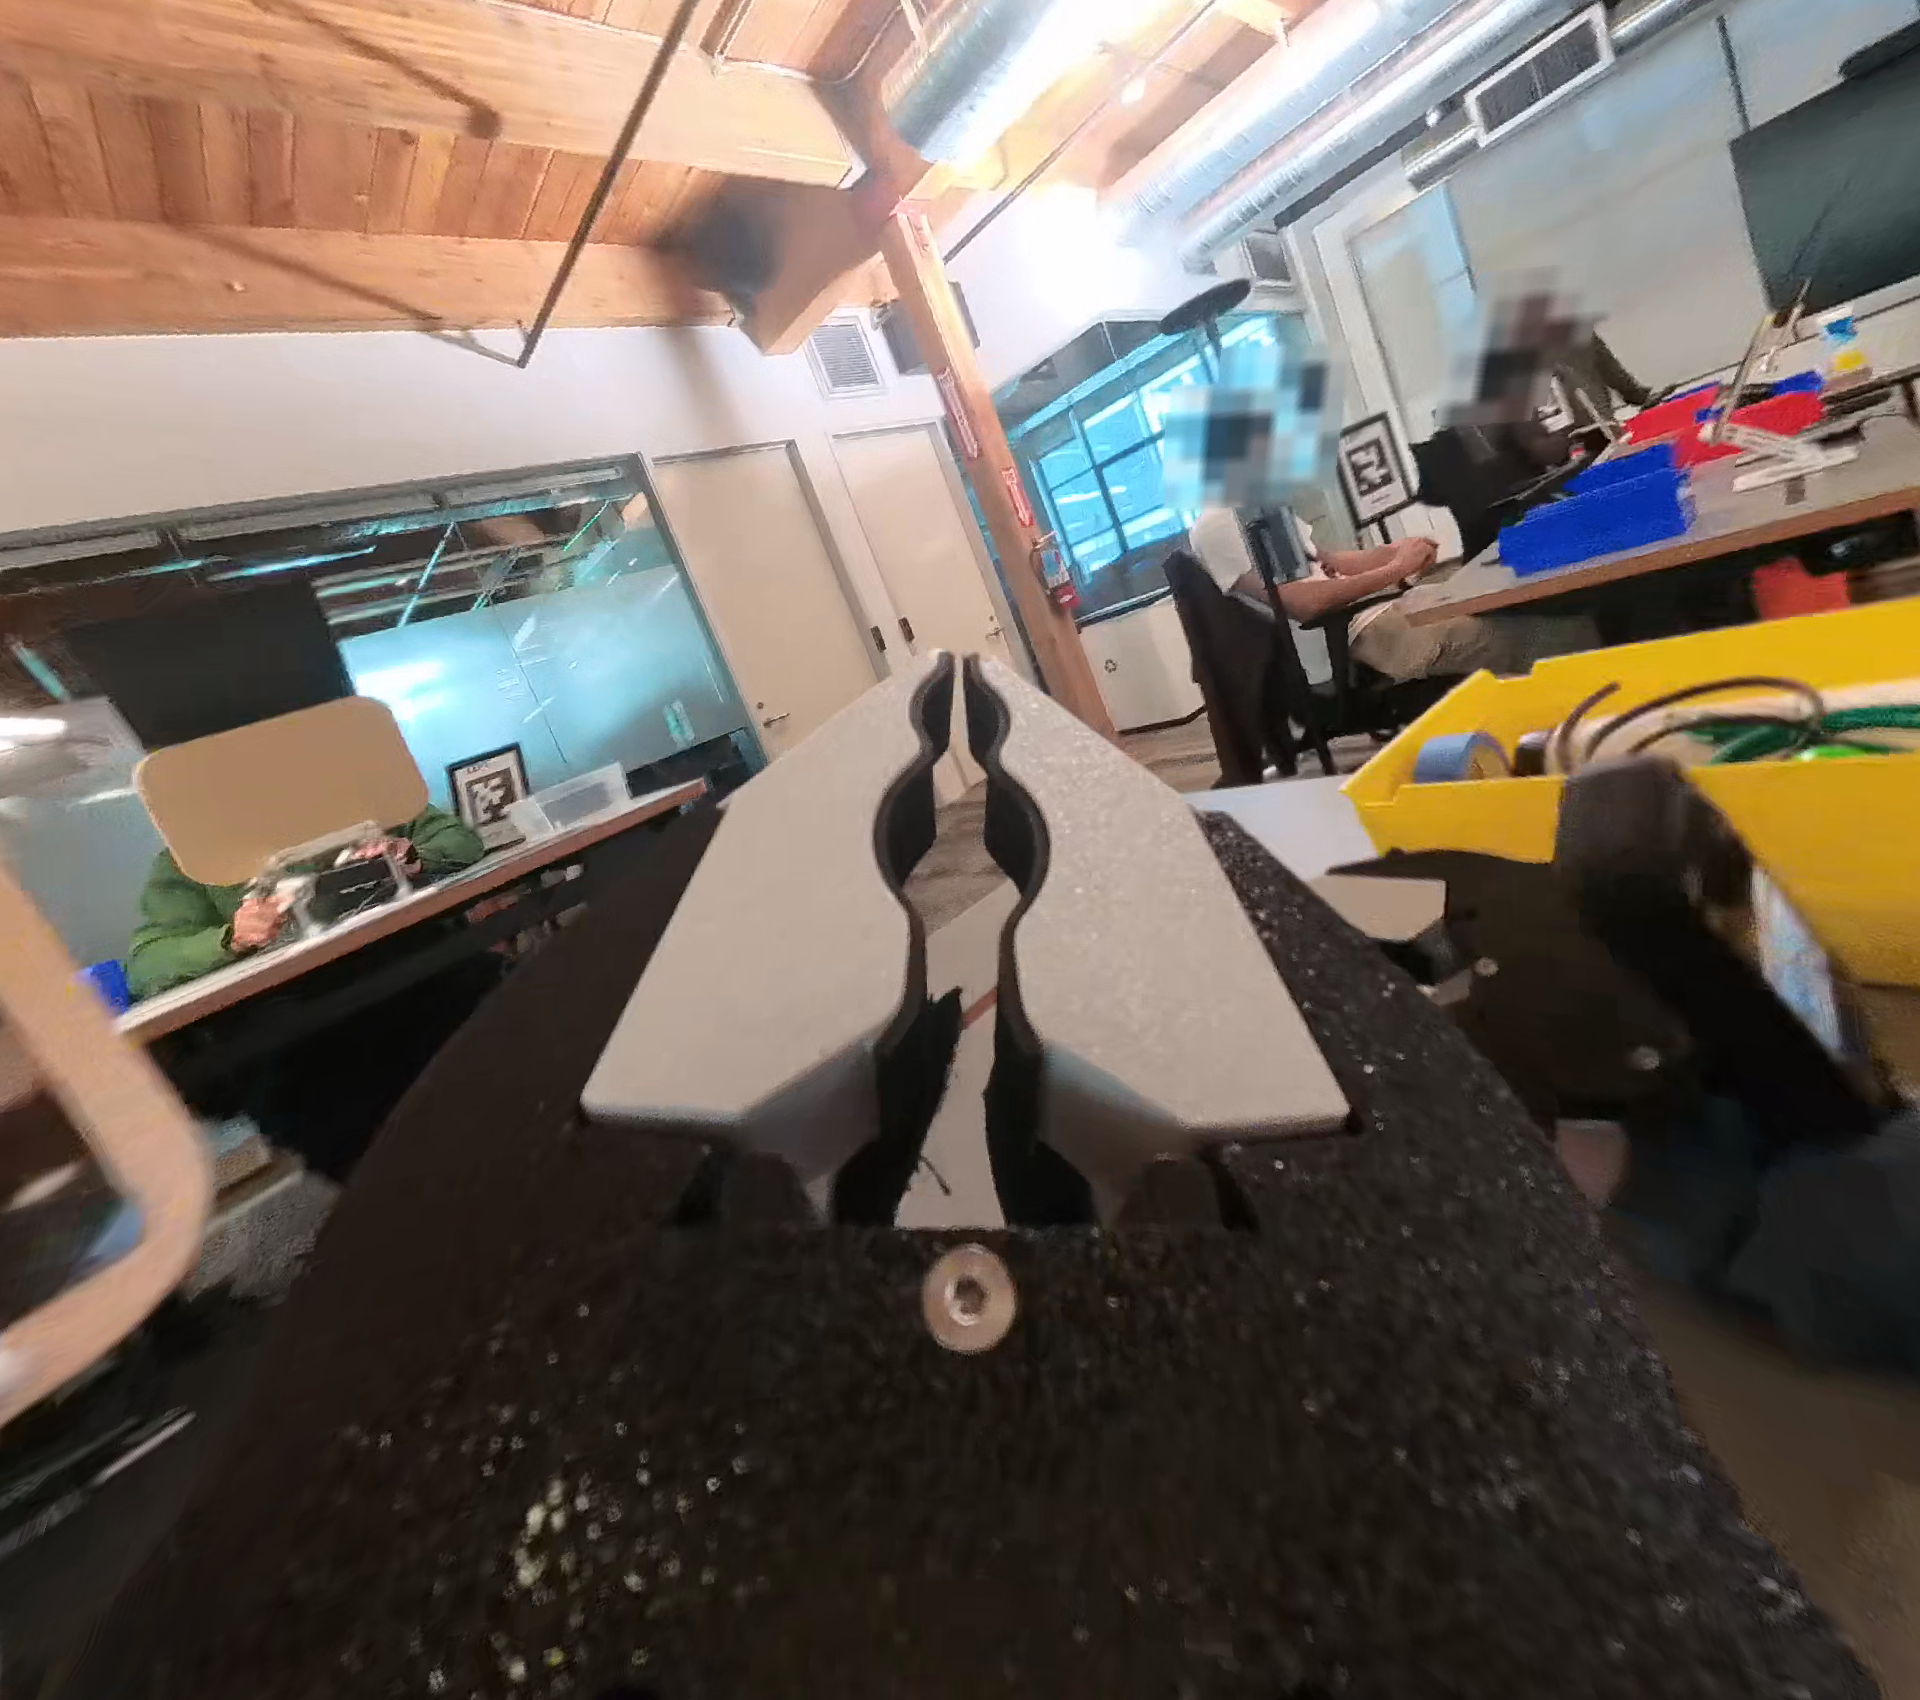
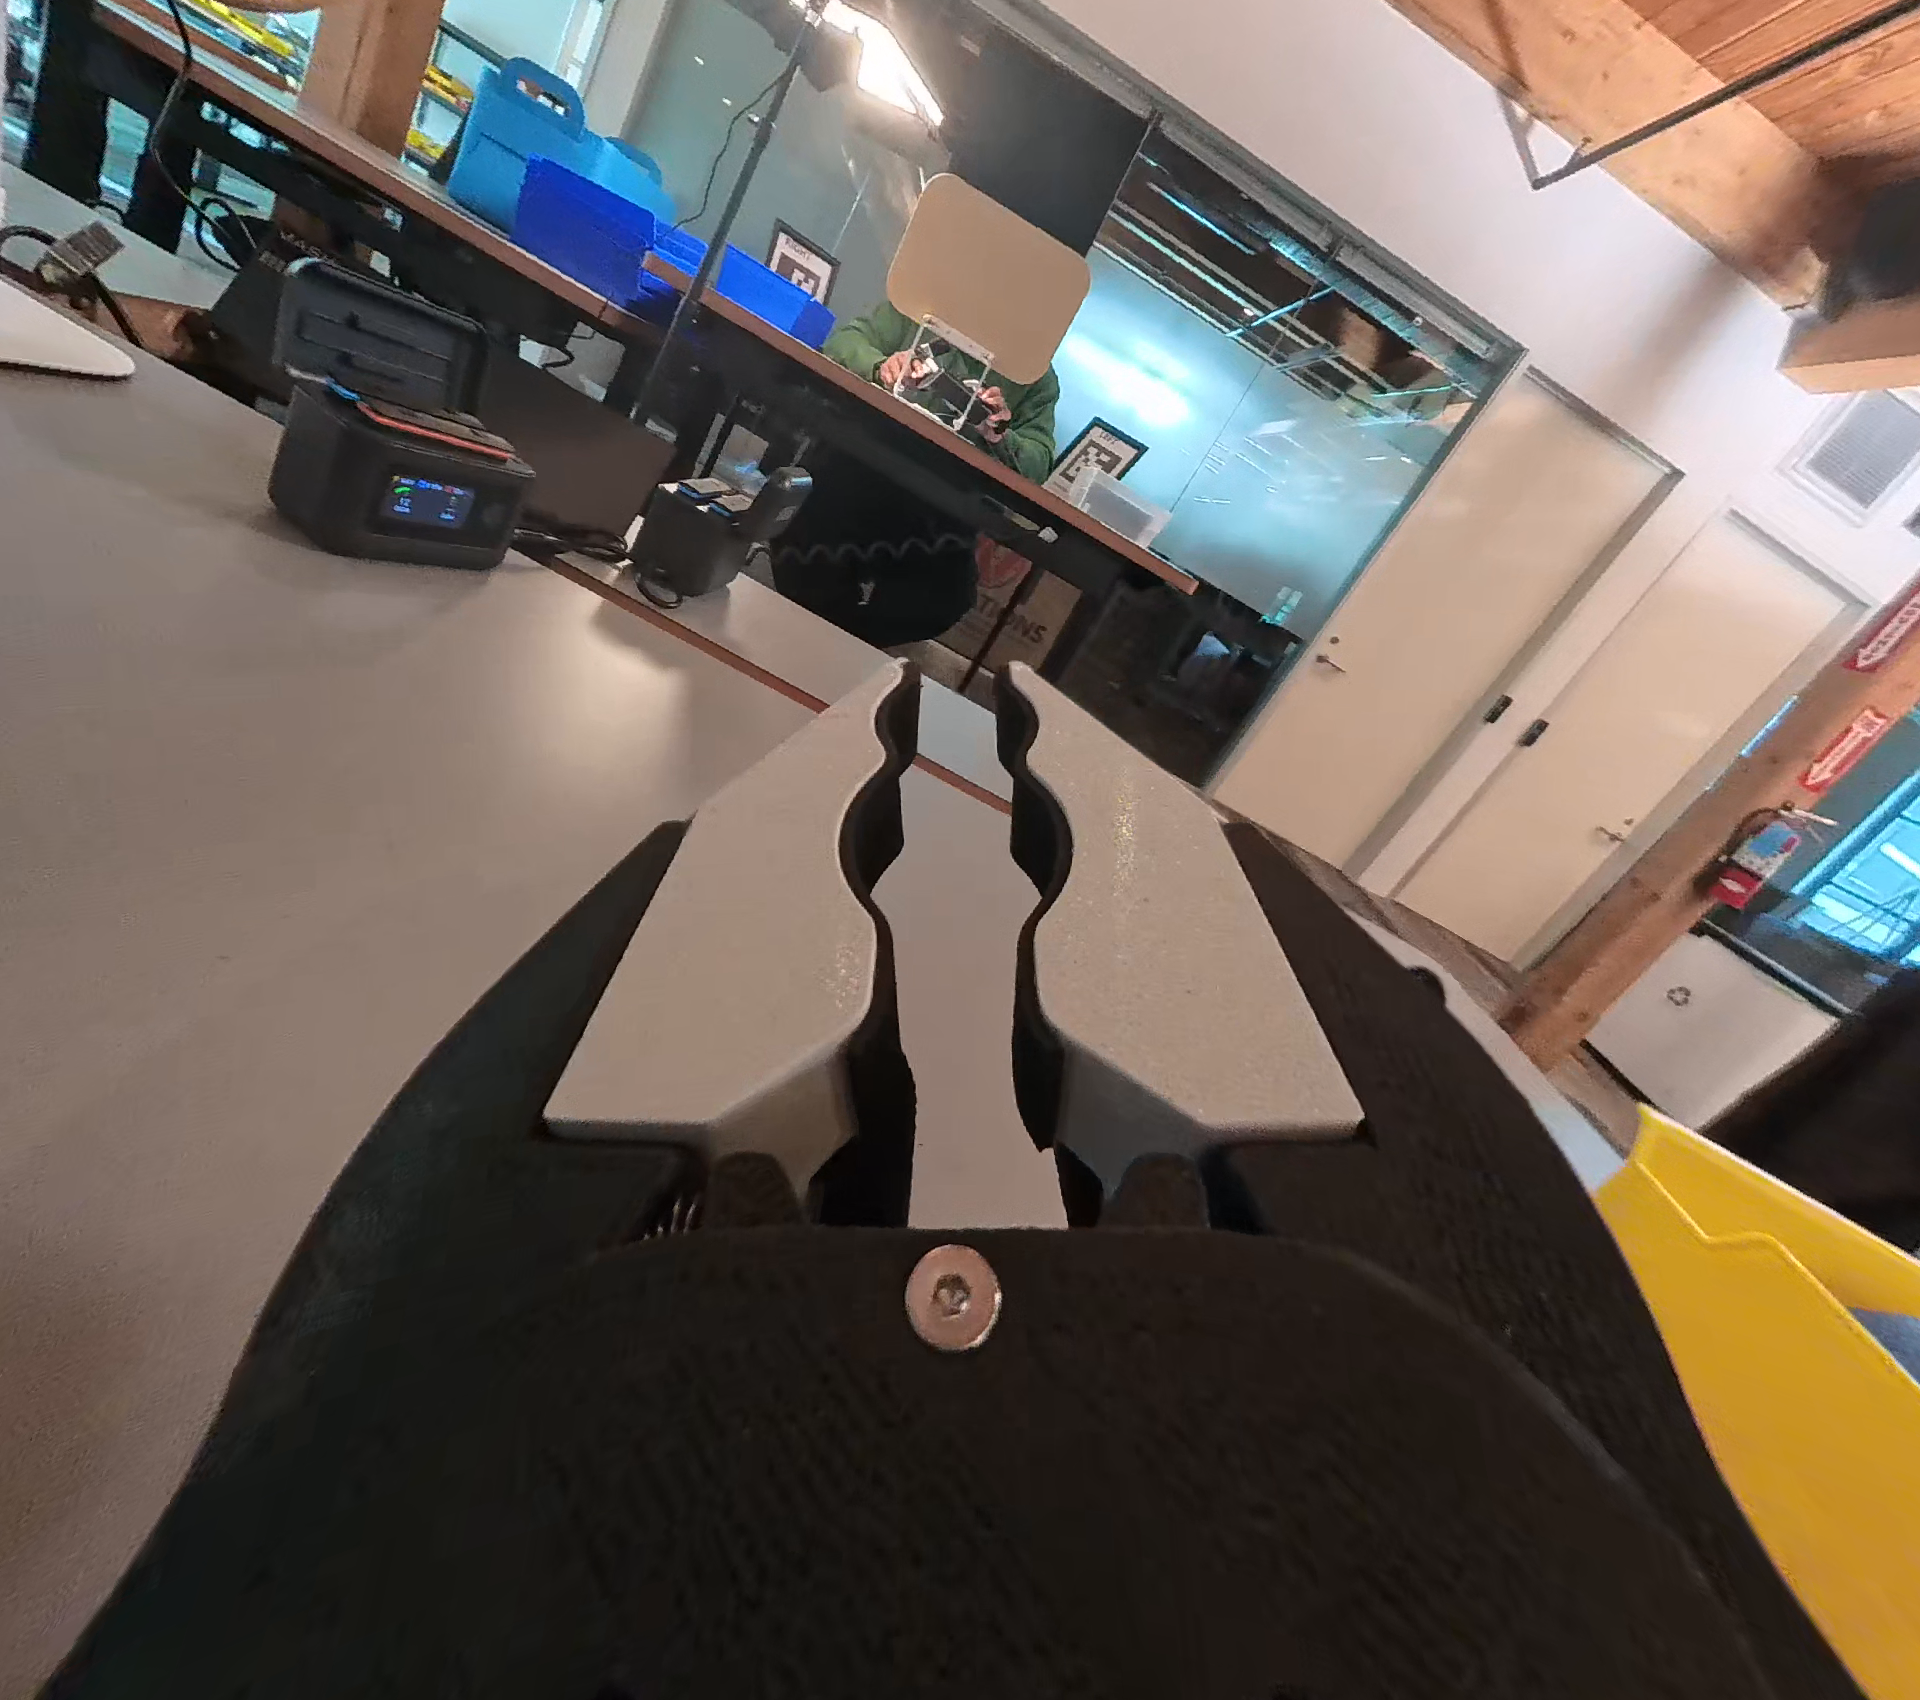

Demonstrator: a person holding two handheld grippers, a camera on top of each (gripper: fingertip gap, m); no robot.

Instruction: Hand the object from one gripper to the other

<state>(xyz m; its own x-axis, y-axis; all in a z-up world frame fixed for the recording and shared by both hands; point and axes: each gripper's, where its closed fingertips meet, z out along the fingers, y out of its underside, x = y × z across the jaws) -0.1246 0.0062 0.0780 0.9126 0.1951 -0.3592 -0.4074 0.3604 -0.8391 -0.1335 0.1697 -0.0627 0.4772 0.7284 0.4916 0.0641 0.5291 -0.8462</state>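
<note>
Bright overhead glare, warped blurry edges

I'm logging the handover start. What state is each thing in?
Left gripper: shut, empty.
Right gripper: open, empty.
Yellow bin: open-topped, holding tape and cables.
Black box with screen: screen lit.
Doors: closed.

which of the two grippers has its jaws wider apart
The right gripper: a clear gap runs between its fingers, while the left gripper has its tips nearly touching.
</note>
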